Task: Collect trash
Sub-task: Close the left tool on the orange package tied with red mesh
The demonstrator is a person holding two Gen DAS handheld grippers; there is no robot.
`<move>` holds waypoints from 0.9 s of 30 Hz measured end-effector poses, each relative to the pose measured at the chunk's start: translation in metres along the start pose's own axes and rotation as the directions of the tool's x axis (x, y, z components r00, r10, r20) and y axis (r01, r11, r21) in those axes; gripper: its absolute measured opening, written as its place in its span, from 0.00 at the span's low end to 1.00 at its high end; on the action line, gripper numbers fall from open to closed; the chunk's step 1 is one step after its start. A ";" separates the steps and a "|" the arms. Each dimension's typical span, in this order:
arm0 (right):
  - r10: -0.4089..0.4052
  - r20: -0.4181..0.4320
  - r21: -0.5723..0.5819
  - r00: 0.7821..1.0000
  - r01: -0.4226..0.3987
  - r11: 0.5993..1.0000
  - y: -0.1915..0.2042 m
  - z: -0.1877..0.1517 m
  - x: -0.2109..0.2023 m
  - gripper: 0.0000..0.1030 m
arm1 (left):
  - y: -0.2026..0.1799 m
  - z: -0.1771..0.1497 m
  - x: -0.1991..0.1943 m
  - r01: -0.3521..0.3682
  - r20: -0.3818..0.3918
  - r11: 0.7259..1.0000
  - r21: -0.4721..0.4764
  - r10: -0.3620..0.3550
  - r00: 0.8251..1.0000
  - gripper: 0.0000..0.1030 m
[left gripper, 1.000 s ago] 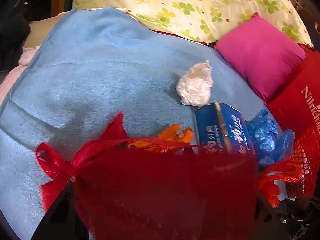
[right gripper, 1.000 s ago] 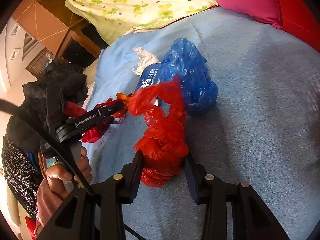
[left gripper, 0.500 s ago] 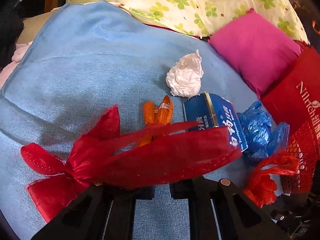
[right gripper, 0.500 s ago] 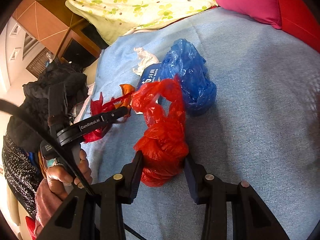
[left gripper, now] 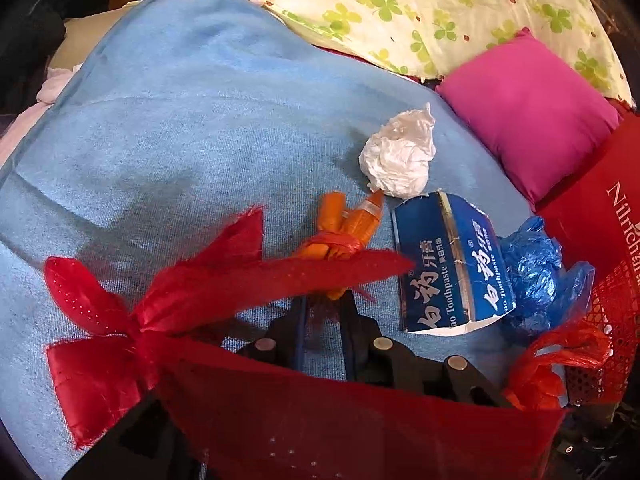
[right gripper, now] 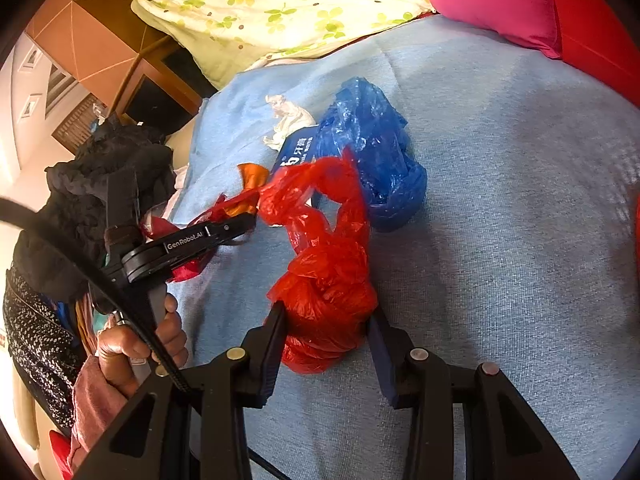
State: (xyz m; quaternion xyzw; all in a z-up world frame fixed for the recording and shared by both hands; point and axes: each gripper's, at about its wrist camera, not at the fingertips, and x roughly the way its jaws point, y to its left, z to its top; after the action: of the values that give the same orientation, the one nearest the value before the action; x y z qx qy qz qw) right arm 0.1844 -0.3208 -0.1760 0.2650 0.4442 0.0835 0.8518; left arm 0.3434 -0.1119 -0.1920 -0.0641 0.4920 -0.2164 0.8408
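Left gripper has advanced since a second ago, jaws slightly apart at the orange wrapper on the blue cloth. Right gripper stays clamped on the red bag. Both look light, soft, crinkly; pinch the knotted middle.

A bed spread with a light blue blanket fills both views. At its head lie a clover-print quilt and a magenta pillow. Beyond stand a brown wooden cabinet and a pale wall
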 end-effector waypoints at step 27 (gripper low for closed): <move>-0.001 0.032 0.009 0.999 0.001 1.000 -0.009 0.002 -0.021 0.41 | -0.006 -0.040 -0.028 0.099 -0.130 0.990 -0.102 -0.111 0.985 0.10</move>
State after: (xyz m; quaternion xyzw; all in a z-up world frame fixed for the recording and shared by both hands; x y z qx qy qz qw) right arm 0.1730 -0.3370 -0.1651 0.2698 0.4310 0.0769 0.8576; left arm 0.2958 -0.1011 -0.1880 -0.1150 0.5534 -0.2407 0.7890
